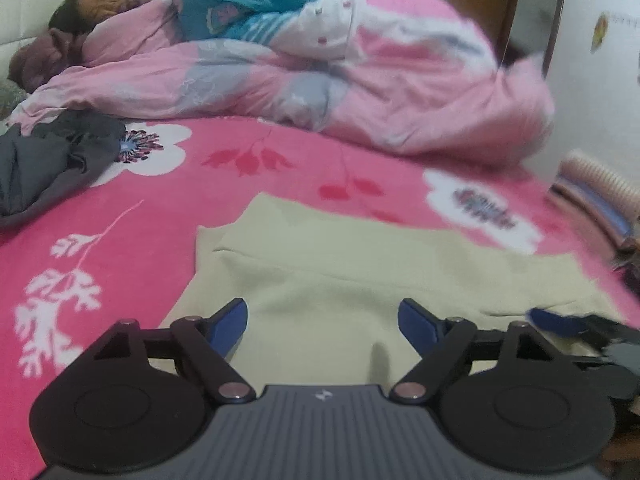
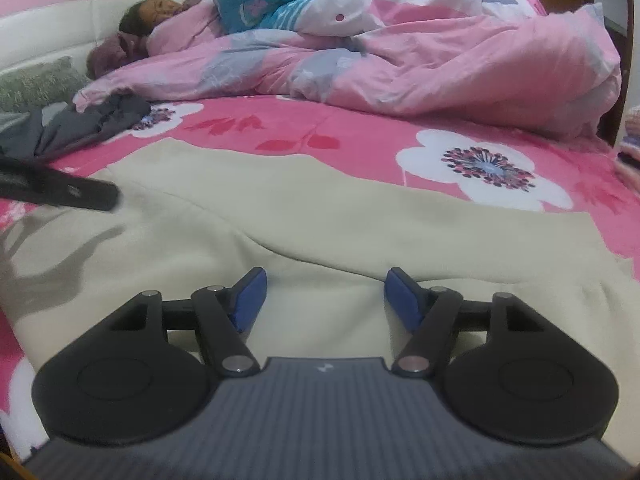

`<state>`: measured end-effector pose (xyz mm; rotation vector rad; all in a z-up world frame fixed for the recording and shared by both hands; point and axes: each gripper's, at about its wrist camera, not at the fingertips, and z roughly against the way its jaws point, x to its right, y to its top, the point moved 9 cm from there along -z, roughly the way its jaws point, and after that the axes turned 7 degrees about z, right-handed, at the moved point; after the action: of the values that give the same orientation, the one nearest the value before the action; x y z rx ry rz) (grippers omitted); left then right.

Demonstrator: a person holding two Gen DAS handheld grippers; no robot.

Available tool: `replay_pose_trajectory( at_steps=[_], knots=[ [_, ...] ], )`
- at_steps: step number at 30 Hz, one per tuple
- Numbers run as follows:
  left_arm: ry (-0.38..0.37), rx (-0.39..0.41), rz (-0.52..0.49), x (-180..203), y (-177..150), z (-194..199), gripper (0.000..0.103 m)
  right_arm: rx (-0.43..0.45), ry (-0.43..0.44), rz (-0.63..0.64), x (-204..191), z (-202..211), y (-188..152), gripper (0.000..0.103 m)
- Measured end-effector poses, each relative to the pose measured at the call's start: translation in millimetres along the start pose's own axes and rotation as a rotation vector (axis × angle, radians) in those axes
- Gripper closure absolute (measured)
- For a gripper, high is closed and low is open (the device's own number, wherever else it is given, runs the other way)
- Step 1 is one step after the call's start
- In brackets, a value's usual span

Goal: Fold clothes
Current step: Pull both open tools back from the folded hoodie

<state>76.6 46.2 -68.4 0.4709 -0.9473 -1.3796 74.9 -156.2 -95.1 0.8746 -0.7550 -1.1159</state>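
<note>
Left wrist view: the left gripper hung spread wide and empty over a beige garment lying on the pink bedspread. Right wrist view: the right gripper, likewise released, hovered above the same garment; a dark garment lay beyond.

A pale beige garment lies spread flat on the pink flowered bed, near the front edge. It looks like soft knit fabric, plain, with no print. In the left wrist view one layer is folded over another, its upper edge running slantwise from far left to near right, and a small flap sticks out at the far left corner. In the right wrist view the beige garment shows shallow creases across its middle
</note>
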Motion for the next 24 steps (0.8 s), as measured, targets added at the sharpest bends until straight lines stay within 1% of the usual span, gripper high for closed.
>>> replay_pose_trajectory(
  at_steps=[2, 3, 4, 5, 6, 9, 11, 12, 14, 16, 18, 20, 21, 23, 24],
  knots=[
    [0.027, -0.003, -0.013, -3.1, -11.8, 8.4, 0.017, 0.021, 0.012, -0.012, -3.7, 9.2, 4.9, 0.038],
    [0.039, -0.021, -0.025, -5.3, -21.1, 7.5, 0.017, 0.032, 0.019, -0.018, -5.6, 13.9, 7.3, 0.038],
    [0.055, -0.02, -0.041, -7.5, -27.9, 6.3, 0.016, 0.042, 0.025, -0.024, -7.4, 18.5, 9.8, 0.038],
    [0.072, -0.014, -0.057, -9.7, -34.1, 5.3, 0.011, 0.053, 0.031, -0.03, -9.2, 23.2, 12.3, 0.039],
    [0.089, -0.008, -0.074, -11.9, -40.2, 4.3, 0.01, 0.063, 0.037, -0.036, -11.1, 27.9, 14.7, 0.039],
    [0.091, -0.018, -0.05, -13.3, -35.9, 5.7, 0.011, 0.0, 0.04, 0.044, -27.4, 14.0, -15.0, 0.038],
    [0.09, -0.025, -0.032, -14.1, -32.1, 6.8, 0.015, 0.022, 0.056, 0.043, -28.5, 4.9, -34.4, 0.036],
    [0.096, -0.03, -0.041, -13.2, -28.6, 10.0, 0.02, 0.009, 0.047, 0.032, -27.3, 7.1, -29.9, 0.038],
    [0.096, -0.002, -0.072, -10.3, -22.3, 23.4, 0.02, -0.026, 0.022, 0.005, -24.4, 13.6, -16.6, 0.039],
    [0.092, 0.021, -0.085, -8.8, -22.6, 35.6, 0.017, 0.054, 0.046, 0.014, -30.7, 36.1, 0.0, 0.039],
    [0.088, 0.016, -0.081, -11.1, -30.6, 40.2, 0.014, 0.051, 0.073, 0.022, -38.6, 37.2, -8.2, 0.039],
    [0.112, -0.028, -0.066, -18.5, -47.4, 30.6, 0.015, 0.04, 0.1, 0.03, -46.5, 36.7, -18.3, 0.038],
    [0.122, -0.027, -0.062, -21.1, -53.5, 27.1, 0.015, 0.0, 0.098, 0.029, -49.0, 24.7, -35.1, 0.034],
    [0.138, -0.005, -0.086, -16.7, -52.2, 31.8, 0.015, 0.01, 0.073, 0.086, -53.1, 25.6, -35.0, 0.034],
    [0.133, 0.006, -0.087, -15.2, -49.0, 37.7, 0.015, 0.023, 0.076, 0.08, -53.3, 31.5, -26.7, 0.036]
  ],
)
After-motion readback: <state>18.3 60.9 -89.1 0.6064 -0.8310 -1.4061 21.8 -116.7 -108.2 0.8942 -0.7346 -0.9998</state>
